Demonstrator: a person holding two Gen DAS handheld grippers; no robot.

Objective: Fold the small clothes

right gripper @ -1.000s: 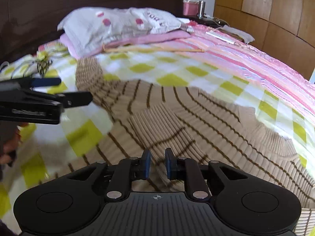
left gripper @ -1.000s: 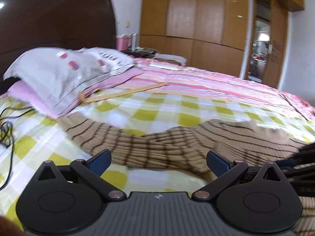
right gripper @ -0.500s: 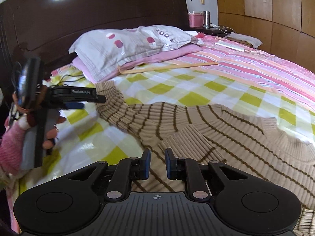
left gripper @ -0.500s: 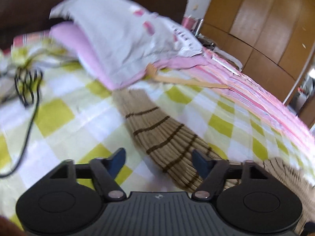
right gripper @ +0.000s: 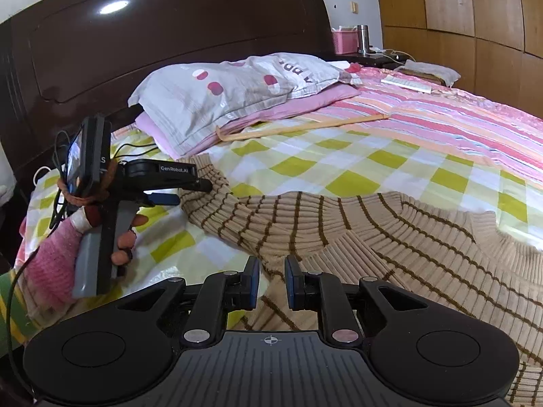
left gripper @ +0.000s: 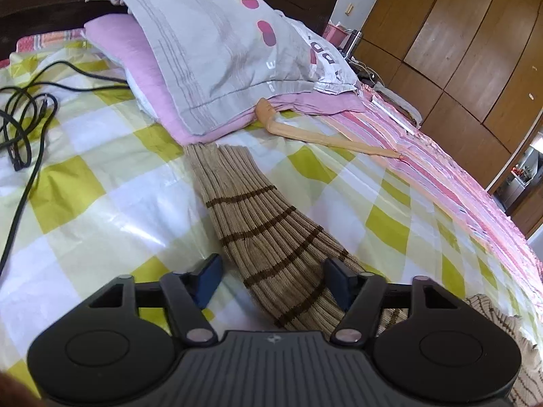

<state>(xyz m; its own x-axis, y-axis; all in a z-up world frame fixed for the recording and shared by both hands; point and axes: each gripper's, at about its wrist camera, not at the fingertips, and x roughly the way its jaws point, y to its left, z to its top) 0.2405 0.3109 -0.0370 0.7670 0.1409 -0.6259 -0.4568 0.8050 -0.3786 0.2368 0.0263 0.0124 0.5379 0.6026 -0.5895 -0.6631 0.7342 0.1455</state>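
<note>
Toward the bed's headboard end, the left gripper is closing astride the striped sweater's sleeve, pads not yet pressing, while the right gripper, nearly clenched, seems to pinch the sweater's body; next, probably folding the sleeve inward.

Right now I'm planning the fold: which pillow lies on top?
The grey pillow with dark red spots lies on top; the plain pink pillow sits underneath it.

- Between my left tongs, the sweater sleeve: ribbed, matt knit.
- Beneath it, the checked sheet looks smooth, faintly shiny.
- Beyond my right tongs, the headboard: glossy dark wood.
</note>
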